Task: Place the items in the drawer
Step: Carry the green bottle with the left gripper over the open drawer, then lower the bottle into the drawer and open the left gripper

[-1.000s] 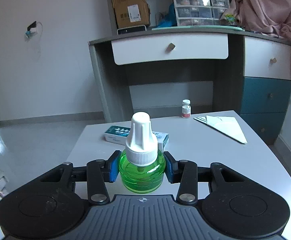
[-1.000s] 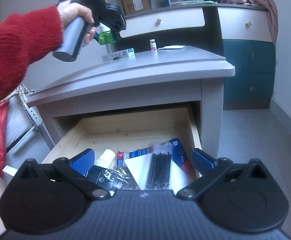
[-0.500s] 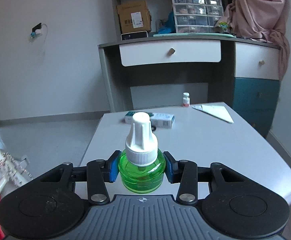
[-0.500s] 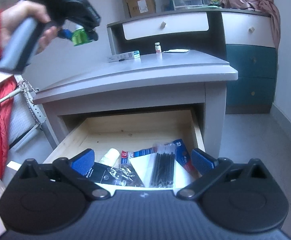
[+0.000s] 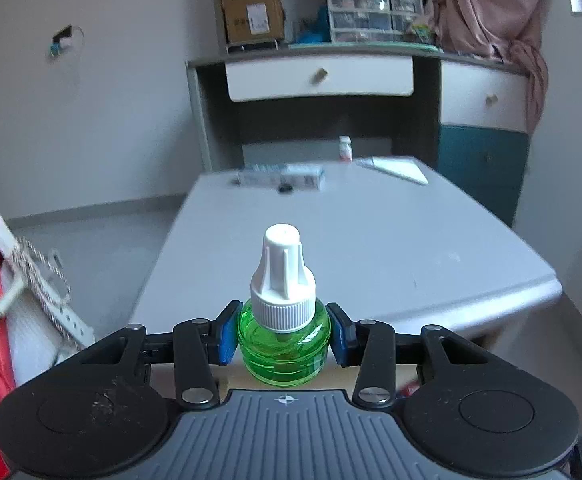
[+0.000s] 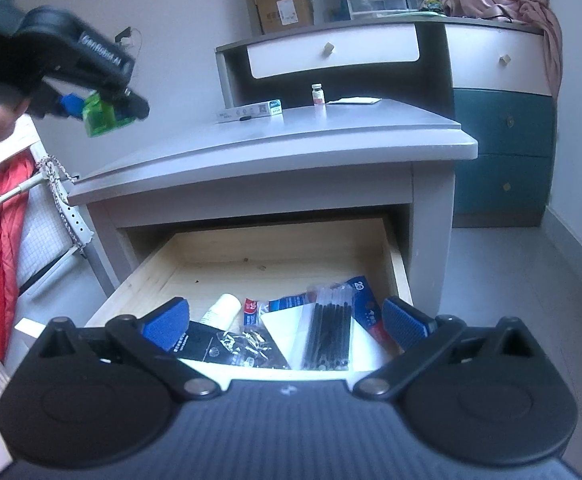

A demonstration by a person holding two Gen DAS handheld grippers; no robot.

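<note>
My left gripper (image 5: 283, 338) is shut on a green bottle (image 5: 283, 354) with a white cap, held upright in the air in front of the grey nightstand (image 5: 371, 248). In the right wrist view the left gripper (image 6: 103, 108) and the green bottle (image 6: 101, 114) hang at the upper left, above and left of the open wooden drawer (image 6: 251, 256). My right gripper (image 6: 287, 320) is open and empty over the drawer's front. The drawer holds a pack of black pens (image 6: 329, 328), a white tube (image 6: 223, 308) and packets.
On the nightstand top lie a long white box (image 5: 281, 176), a small vial (image 5: 345, 147) and a white paper (image 5: 395, 166). A desk with white and teal drawers (image 6: 503, 120) stands behind. A red cloth and a rack (image 6: 3, 216) are at the left.
My left gripper has pulled back from the nightstand top with the green bottle and moved left and toward the drawer side. My right gripper has stayed open over the drawer.
</note>
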